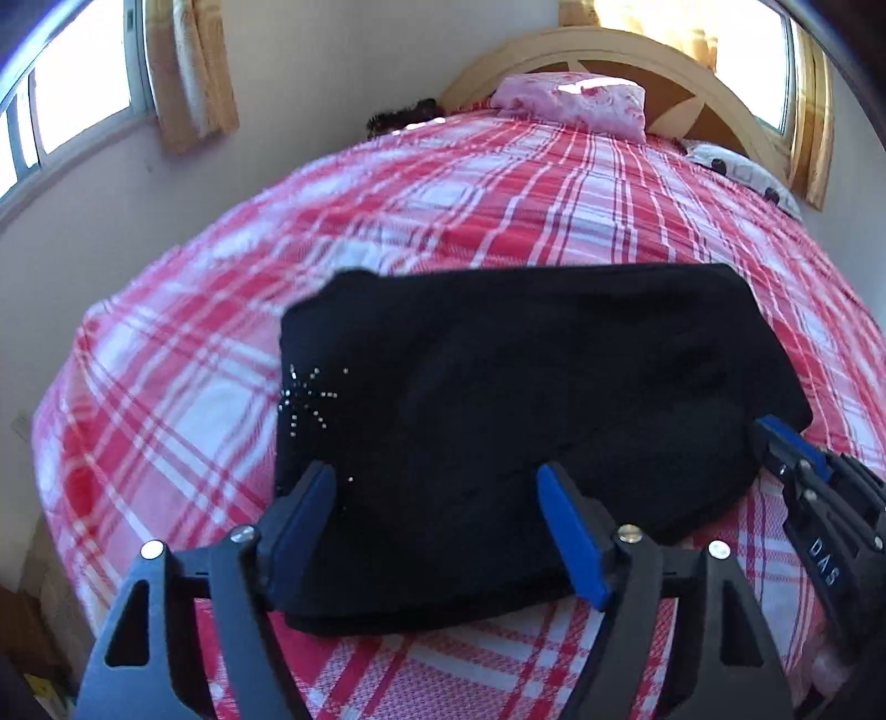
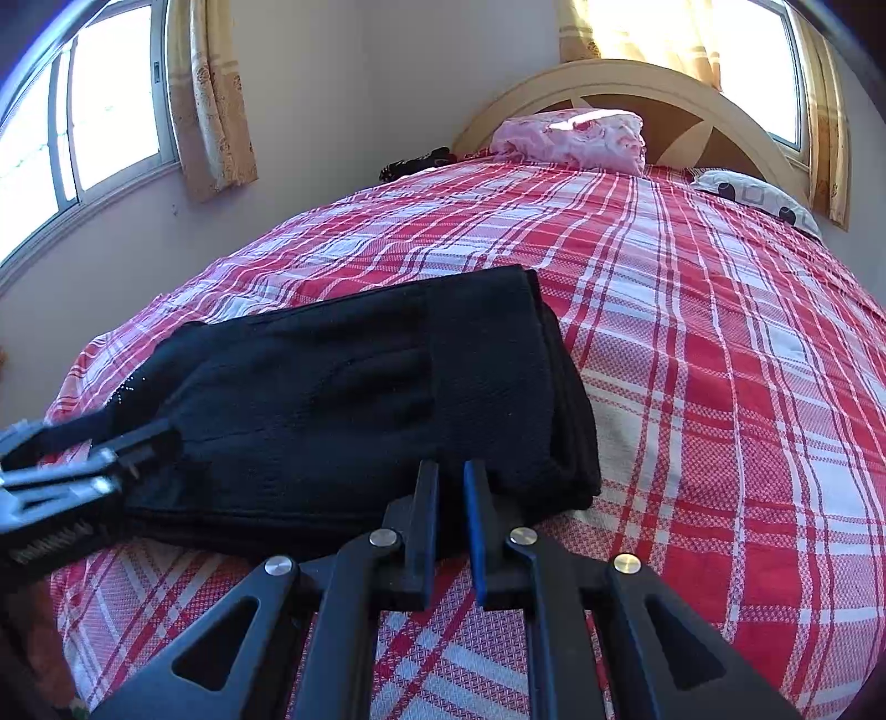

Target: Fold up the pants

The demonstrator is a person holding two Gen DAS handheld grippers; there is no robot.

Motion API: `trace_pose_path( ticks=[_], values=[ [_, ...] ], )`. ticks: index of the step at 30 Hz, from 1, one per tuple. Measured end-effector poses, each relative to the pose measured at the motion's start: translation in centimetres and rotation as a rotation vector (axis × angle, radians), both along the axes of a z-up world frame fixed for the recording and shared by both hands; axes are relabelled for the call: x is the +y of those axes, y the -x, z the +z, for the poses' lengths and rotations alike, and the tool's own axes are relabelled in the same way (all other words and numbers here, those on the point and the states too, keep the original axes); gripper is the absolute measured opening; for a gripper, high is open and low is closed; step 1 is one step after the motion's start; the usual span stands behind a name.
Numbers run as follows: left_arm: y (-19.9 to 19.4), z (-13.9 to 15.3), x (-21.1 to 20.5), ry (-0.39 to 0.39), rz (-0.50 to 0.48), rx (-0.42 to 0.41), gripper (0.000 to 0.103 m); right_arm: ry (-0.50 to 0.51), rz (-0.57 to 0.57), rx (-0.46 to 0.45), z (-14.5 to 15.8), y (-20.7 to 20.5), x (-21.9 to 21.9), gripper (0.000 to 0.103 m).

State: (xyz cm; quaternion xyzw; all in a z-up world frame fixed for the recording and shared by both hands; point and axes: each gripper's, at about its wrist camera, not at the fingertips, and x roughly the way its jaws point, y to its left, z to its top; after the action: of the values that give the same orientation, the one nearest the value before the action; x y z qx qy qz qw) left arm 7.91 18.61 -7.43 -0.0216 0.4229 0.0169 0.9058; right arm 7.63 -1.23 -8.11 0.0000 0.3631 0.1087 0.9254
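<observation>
The black pants (image 1: 526, 399) lie folded into a thick rectangle on the red plaid bedspread (image 1: 498, 210). A small rhinestone star shows near their left edge. My left gripper (image 1: 437, 479) is open, its blue-padded fingers spread just above the pants' near edge, holding nothing. My right gripper (image 2: 451, 471) has its fingers nearly together with a narrow gap, at the near right edge of the pants (image 2: 360, 399), not gripping the fabric. Each gripper also shows at the side of the other's view, the right one in the left wrist view (image 1: 775, 437) and the left one in the right wrist view (image 2: 149, 437).
A pink pillow (image 1: 576, 102) and a patterned white pillow (image 1: 742, 171) lie at the wooden headboard (image 1: 637, 50). A dark item (image 1: 404, 116) lies at the far left bed edge. Curtained windows are on the left and behind the headboard. Bare bedspread (image 2: 720, 360) lies to the right of the pants.
</observation>
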Motion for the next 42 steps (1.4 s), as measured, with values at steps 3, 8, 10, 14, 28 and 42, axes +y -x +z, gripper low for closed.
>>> trace_pose_path(
  ticks=[3,8,10,14,28,42],
  values=[
    [0.4,0.2,0.6,0.013,-0.007,-0.008,0.081,-0.012,0.003,0.002,0.0,-0.2,-0.1,0.010],
    [1.6,0.3,1.5,-0.100,0.073,-0.010,0.098,-0.013,0.003,0.001,-0.1,-0.3,-0.2,0.010],
    [2.2,0.2,2.5,-0.094,0.100,0.001,0.098,-0.015,0.004,0.001,-0.1,-0.3,-0.2,0.010],
    [2.8,0.6,3.4,-0.076,0.124,0.005,0.097,-0.013,0.005,-0.002,0.0,-0.3,-0.2,0.011],
    [5.4,3.5,0.8,-0.104,0.070,-0.113,0.097,-0.189,-0.044,-0.093,4.9,7.1,-1.6,0.058],
    [7.0,4.7,-1.0,-0.079,0.048,-0.116,0.101,-0.124,-0.083,-0.206,8.4,11.5,-1.7,0.061]
  ],
)
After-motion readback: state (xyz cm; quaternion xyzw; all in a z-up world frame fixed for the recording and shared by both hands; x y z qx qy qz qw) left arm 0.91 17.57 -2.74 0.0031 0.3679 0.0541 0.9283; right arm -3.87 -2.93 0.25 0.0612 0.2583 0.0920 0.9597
